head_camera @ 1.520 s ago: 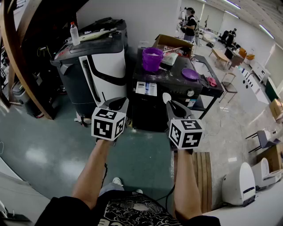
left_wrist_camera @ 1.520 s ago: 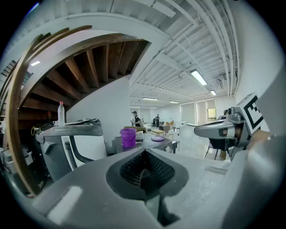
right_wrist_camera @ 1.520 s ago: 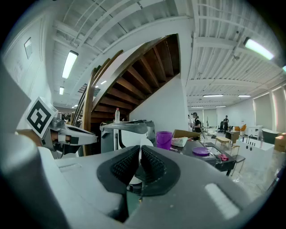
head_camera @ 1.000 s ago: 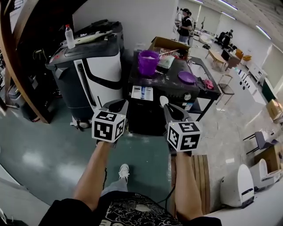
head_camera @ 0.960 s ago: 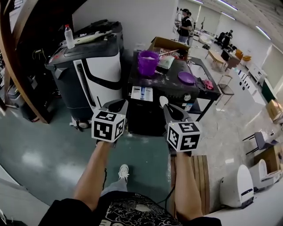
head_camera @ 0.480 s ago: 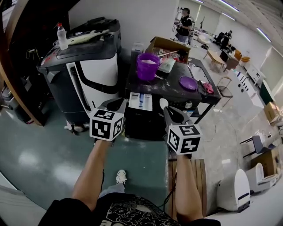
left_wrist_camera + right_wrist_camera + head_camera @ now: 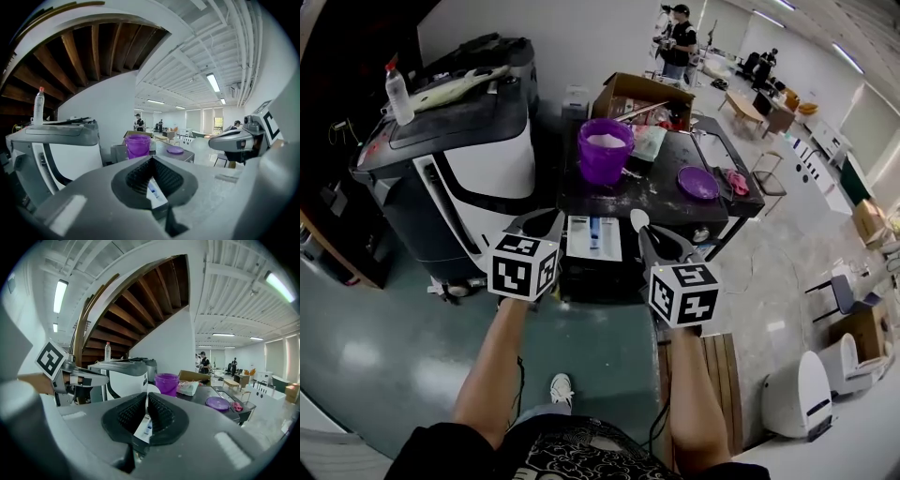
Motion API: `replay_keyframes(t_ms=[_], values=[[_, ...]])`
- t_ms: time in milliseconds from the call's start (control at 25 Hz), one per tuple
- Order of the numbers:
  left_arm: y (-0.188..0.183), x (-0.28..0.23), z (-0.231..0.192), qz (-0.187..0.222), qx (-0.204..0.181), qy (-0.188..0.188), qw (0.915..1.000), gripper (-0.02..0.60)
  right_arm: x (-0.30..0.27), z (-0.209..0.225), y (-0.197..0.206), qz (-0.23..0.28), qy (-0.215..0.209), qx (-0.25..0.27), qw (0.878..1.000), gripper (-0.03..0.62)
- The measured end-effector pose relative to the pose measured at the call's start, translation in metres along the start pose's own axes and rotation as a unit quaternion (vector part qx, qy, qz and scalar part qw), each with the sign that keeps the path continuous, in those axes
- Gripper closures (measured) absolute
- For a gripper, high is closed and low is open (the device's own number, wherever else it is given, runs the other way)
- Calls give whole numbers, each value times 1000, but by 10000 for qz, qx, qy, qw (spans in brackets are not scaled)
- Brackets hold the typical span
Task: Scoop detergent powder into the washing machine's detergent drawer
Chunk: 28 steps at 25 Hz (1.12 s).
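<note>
Your right gripper (image 7: 649, 234) has its jaws pinched together on the thin handle of a small white plastic scoop (image 7: 637, 221), whose round bowl stands just past the fingertips (image 7: 149, 405) in the right gripper view. Your left gripper (image 7: 542, 225) has its jaws closed tip to tip with nothing between them. The detergent powder sits as a pale heap in the open purple plastic bucket (image 7: 605, 150) on top of the black washing machine (image 7: 670, 202). The white detergent drawer with blue markings (image 7: 592, 236) juts out of the machine's front, just ahead of both grippers and below the bucket. The scoop looks light and stiff, but its narrow, smooth handle will likely swivel in the pads once loaded, so hold the bowl level and move slowly. The powder is loose and will spill at any tilt or jolt, so take modest scoops. The bucket seems light and could slide or tip as you dig. If it shifts, steady it at the rim with the left gripper. The purple lid (image 7: 697, 183) lies well apart, towards the far right of the machine top.
</note>
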<state>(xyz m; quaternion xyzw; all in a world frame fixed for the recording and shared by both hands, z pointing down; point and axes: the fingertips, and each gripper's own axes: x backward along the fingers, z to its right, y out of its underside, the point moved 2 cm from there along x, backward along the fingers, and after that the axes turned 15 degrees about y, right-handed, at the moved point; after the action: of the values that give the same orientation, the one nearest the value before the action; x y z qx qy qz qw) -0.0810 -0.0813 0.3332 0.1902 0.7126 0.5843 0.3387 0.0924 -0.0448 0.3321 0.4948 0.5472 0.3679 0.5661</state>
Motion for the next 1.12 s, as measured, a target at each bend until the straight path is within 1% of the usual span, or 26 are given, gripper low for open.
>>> replay_keyframes(t_ms=[280, 520, 840, 1120], values=[[-8, -28, -36, -108, -34, 209, 9997, 581, -45, -4, -8, -110, 99, -121, 9998, 559], [-16, -40, -65, -87, -13, 310, 9995, 581, -72, -13, -19, -137, 173, -99, 9997, 559], [-19, -51, -86, -96, -31, 521, 9986, 581, -94, -23, -28, -139, 288, -64, 9995, 559], [-23, -53, -100, -91, -74, 553, 9984, 581, -107, -30, -33, -87, 310, -101, 9994, 559]])
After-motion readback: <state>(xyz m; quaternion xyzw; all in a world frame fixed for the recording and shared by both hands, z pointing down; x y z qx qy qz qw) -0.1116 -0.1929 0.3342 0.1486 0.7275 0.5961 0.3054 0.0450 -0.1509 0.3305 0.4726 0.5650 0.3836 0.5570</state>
